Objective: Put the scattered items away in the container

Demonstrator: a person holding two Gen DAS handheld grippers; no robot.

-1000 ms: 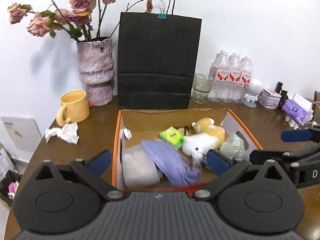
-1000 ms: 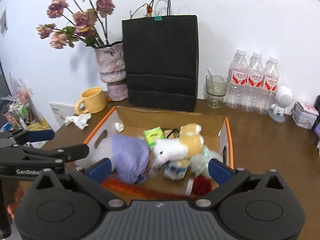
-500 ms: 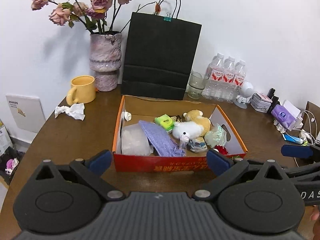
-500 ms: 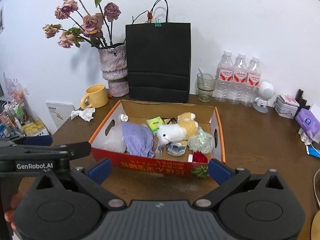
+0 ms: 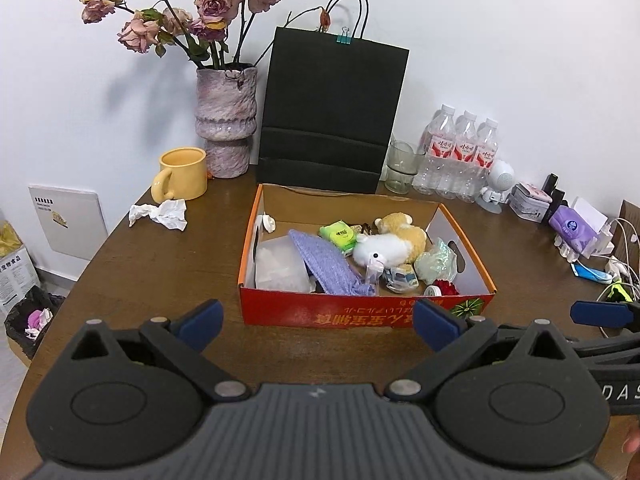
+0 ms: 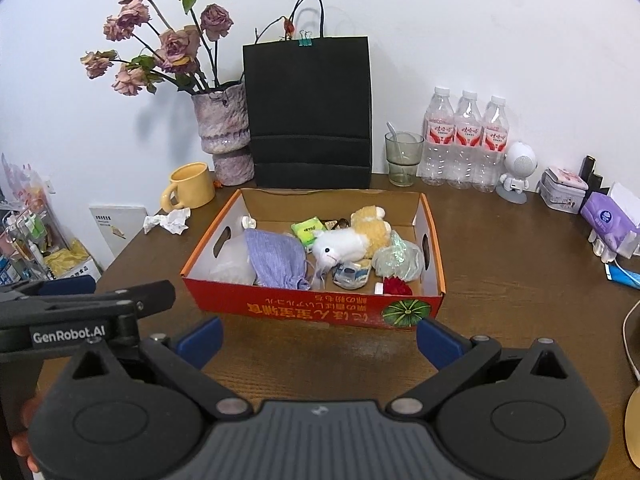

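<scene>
Compared with one second earlier, both tools are withdrawn from over the box [image 5: 366, 314] to a position above the bare table [image 5: 168, 276] in front of it. The left tool [image 5: 316, 318] and right tool [image 6: 318, 336] are released, jaws spread wide, nothing held. The orange cardboard box is seen just beyond the fingertips, filled with a white plush toy [image 6: 340, 246], a purple cloth [image 6: 276, 258] and small packets.

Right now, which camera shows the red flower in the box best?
The right wrist view: the red flower lies open near the box's front wall. In the left wrist view the flower is smaller and that wall partly hides it.
</scene>
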